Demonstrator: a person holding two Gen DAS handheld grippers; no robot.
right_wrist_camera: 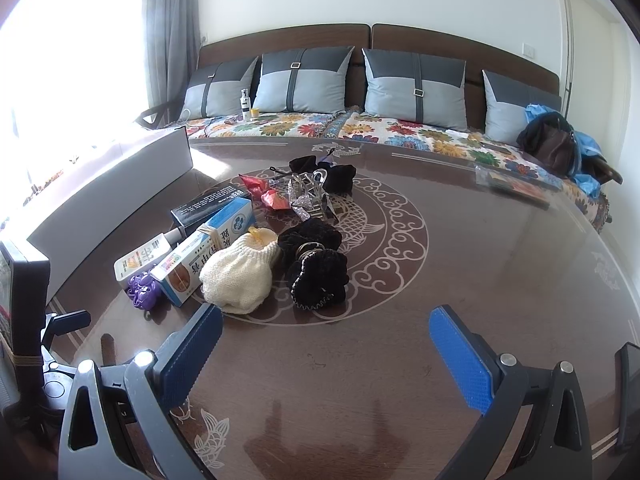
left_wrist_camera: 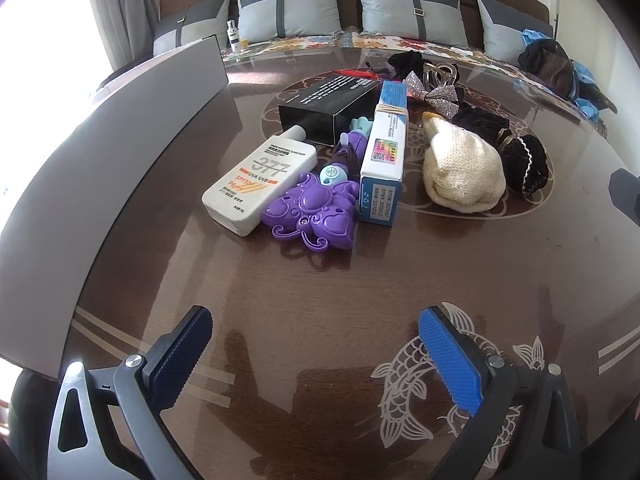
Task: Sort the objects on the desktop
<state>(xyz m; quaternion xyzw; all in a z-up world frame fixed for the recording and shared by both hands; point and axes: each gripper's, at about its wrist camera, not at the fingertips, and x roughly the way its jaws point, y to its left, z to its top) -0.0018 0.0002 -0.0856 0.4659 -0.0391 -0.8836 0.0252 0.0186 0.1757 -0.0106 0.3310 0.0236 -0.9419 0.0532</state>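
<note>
A pile of objects lies mid-table: a white sunscreen bottle [left_wrist_camera: 256, 178], a purple butterfly toy [left_wrist_camera: 314, 212], a blue-and-white box [left_wrist_camera: 384, 152], a black box [left_wrist_camera: 328, 106], a cream knit pouch [left_wrist_camera: 462, 170], black scrunchies [left_wrist_camera: 520, 156] and a glittery bow [left_wrist_camera: 432, 90]. The right wrist view shows the same pile: the pouch [right_wrist_camera: 238, 276], the scrunchies [right_wrist_camera: 316, 270], the blue-and-white box [right_wrist_camera: 208, 246], the bottle [right_wrist_camera: 142, 258]. My left gripper [left_wrist_camera: 316, 344] is open and empty, short of the pile. My right gripper [right_wrist_camera: 328, 344] is open and empty, in front of the pouch and scrunchies.
A long grey box [left_wrist_camera: 120, 128] stands along the table's left side. The dark wood table [left_wrist_camera: 320, 280] has a glossy top with fish patterns. A sofa with grey cushions [right_wrist_camera: 416, 88] sits behind the table, with a dark bag [right_wrist_camera: 556, 144] at its right.
</note>
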